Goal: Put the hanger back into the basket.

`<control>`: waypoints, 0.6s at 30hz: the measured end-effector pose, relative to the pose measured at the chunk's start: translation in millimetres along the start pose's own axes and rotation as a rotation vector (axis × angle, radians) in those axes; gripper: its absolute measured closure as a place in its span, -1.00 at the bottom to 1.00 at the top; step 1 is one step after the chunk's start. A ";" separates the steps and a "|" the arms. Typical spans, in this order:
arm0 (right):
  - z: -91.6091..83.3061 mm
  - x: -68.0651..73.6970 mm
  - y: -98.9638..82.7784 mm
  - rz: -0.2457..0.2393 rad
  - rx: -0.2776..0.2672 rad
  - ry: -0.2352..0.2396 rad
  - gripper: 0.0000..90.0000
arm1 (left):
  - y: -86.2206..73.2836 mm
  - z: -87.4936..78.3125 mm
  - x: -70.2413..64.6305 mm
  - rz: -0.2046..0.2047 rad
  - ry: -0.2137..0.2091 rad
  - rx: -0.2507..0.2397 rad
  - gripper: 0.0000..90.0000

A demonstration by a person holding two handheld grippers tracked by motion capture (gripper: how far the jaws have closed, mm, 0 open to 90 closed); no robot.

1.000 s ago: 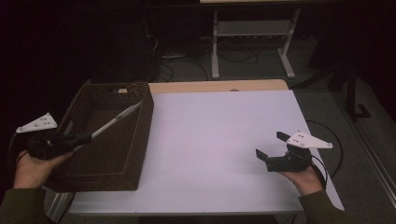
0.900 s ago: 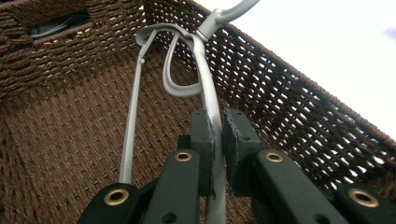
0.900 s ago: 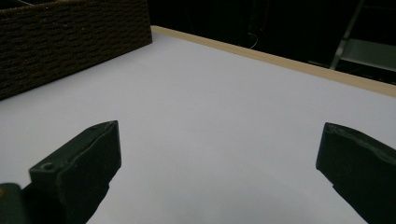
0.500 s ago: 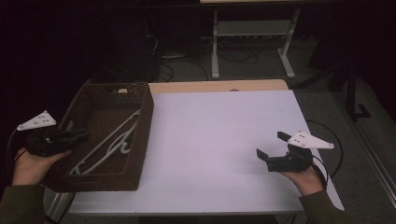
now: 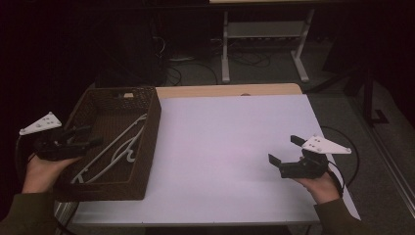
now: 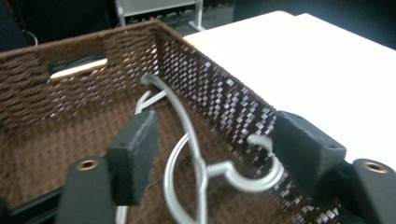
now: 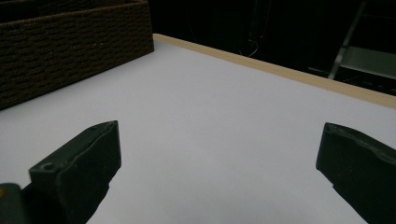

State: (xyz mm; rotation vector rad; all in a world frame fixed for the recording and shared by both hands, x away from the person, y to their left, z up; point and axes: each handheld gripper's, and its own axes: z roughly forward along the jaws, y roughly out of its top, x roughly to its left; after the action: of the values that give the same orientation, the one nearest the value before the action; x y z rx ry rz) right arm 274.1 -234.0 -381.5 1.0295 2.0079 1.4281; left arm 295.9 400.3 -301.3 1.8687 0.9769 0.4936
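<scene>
**High view: hanger lies in the basket, left jaws apart above it**

High view shows the white hanger (image 5: 115,149) lying flat on the floor of the brown woven basket (image 5: 147,147), which sits at the left end of the counter (image 5: 230,142). The hanger runs lengthwise along the basket, its long bar near the wall that faces the open counter.

The left hand-held gripper (image 5: 85,138) hangs over the basket's outer rim, pointing inward across it. In the left gripper view its jaws stand wide apart and grip nothing; the hanger's hook (image 6: 252,179) curls between them, down on the basket floor, close against the woven wall (image 6: 219,107). Neither pad touches the hanger.

The right hand-held gripper (image 5: 286,156) rests well away from the basket, over the bare counter at the far right. The right gripper view shows its jaws apart too, with nothing between them but the white surface.

As I read it, the step in hand is the placing of the hanger in the basket, and that looks done: the hanger is down and free. The next move calls for lifting the left gripper straight up and clear of the rim, without catching the hook or the wall. If more items are to go in, either gripper is free to fetch them.
</scene>
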 end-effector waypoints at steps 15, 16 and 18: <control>-1.1 5.2 20.1 -0.023 -0.029 0.035 -1.00 | 22.0 27.3 -50.4 0.028 -0.069 -0.110 -0.70; -0.9 5.2 22.3 -0.021 -0.030 0.042 -1.00 | 22.9 29.8 -54.2 0.032 -0.076 -0.116 -0.71; -0.5 5.0 24.7 -0.019 -0.032 0.048 -1.00 | 24.5 35.0 -61.4 0.039 -0.091 -0.123 -0.73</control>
State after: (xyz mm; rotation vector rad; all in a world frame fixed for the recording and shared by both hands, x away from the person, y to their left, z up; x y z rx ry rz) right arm 278.2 -225.9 -357.9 0.9688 2.0159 1.4838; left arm 293.1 326.1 -292.6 1.7865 0.8328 0.4765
